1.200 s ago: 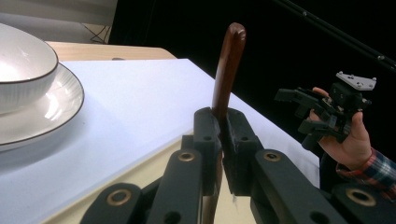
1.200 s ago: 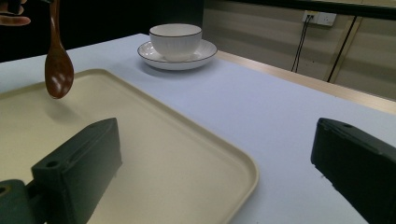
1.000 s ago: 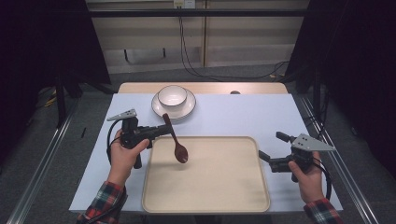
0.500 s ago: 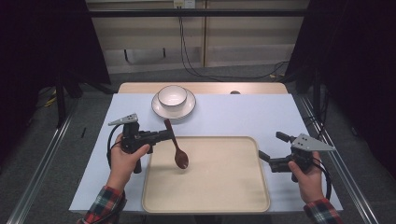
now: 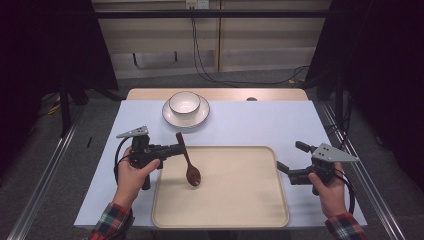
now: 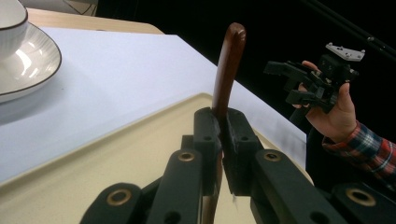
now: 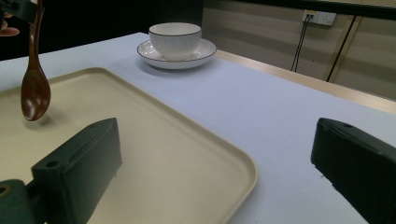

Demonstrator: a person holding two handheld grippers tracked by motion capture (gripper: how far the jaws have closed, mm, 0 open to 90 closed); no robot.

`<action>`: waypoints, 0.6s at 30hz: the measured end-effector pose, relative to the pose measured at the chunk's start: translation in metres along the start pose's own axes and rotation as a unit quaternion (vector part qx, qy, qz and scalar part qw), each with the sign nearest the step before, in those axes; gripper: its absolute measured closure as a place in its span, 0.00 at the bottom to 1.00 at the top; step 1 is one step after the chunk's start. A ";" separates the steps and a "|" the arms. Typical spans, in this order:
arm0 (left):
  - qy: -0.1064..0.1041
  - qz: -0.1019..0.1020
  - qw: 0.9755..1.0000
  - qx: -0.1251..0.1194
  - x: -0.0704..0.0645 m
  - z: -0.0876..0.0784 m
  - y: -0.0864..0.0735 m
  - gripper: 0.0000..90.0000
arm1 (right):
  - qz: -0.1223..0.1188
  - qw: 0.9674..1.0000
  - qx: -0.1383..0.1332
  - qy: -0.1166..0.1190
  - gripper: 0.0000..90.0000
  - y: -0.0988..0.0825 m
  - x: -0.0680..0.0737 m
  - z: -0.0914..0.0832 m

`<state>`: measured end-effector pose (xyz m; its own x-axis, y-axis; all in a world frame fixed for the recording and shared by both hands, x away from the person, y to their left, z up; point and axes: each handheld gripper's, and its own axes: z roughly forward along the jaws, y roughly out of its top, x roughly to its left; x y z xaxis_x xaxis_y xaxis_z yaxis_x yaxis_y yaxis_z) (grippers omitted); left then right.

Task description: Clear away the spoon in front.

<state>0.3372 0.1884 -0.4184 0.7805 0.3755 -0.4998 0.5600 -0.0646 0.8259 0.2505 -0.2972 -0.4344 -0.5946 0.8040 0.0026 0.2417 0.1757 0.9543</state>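
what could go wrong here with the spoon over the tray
1. The left gripper pinches the wooden spoon only on its thin handle, with the bowl hanging just above the tray; it could swivel or slip between the pads.
2. Released from this tilt, the spoon may bounce or slide on the smooth tray.
3. The bowl on its saucer sits close behind the left gripper; a wide swing could knock it.

Beige rectangular plastic tray [image 5: 235,210] at table's near edge, centred. White ribbed ceramic bowl [image 5: 184,102] in white saucer [image 5: 172,117] behind it, near far edge.
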 end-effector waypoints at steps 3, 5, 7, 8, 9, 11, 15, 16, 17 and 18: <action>-0.001 0.001 1.000 0.004 -0.001 0.000 -0.001 0.94 | 0.002 1.000 0.001 0.000 0.02 0.000 0.000 0.000; -0.003 -0.001 1.000 0.004 -0.002 0.000 -0.002 0.94 | 0.001 1.000 0.000 0.000 0.02 0.000 0.000 0.000; -0.004 -0.003 1.000 0.005 -0.002 0.000 -0.003 0.94 | 0.000 1.000 0.001 0.000 0.02 0.000 0.000 0.000; -0.005 -0.004 1.000 0.005 -0.002 0.000 -0.003 0.94 | -0.001 1.000 0.001 -0.001 0.02 0.000 0.000 0.000; -0.003 -0.002 1.000 0.007 -0.002 0.000 -0.004 0.94 | -0.001 1.000 0.002 0.000 0.02 0.000 0.000 0.000; -0.003 -0.005 1.000 0.007 -0.002 -0.001 -0.005 0.94 | 0.001 1.000 0.003 0.000 0.02 0.000 0.000 0.001; -0.008 -0.006 1.000 0.008 -0.002 0.000 -0.008 0.94 | 0.001 1.000 0.003 0.002 0.02 0.000 0.000 0.001; -0.007 -0.003 1.000 0.012 -0.002 0.000 -0.008 0.94 | 0.002 1.000 0.004 0.002 0.02 0.000 0.000 0.001; -0.008 -0.005 1.000 0.012 -0.002 0.001 -0.009 0.94 | 0.001 1.000 0.005 0.001 0.02 0.000 0.000 0.001; -0.009 -0.006 1.000 0.011 -0.003 0.001 -0.009 0.94 | 0.001 1.000 0.005 0.000 0.02 0.000 0.000 0.001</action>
<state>0.3303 0.1870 -0.4251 0.7785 0.3600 -0.5141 0.5751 -0.0813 0.8140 0.2511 -0.2967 -0.4350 -0.5936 0.8048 0.0042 0.2509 0.1801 0.9511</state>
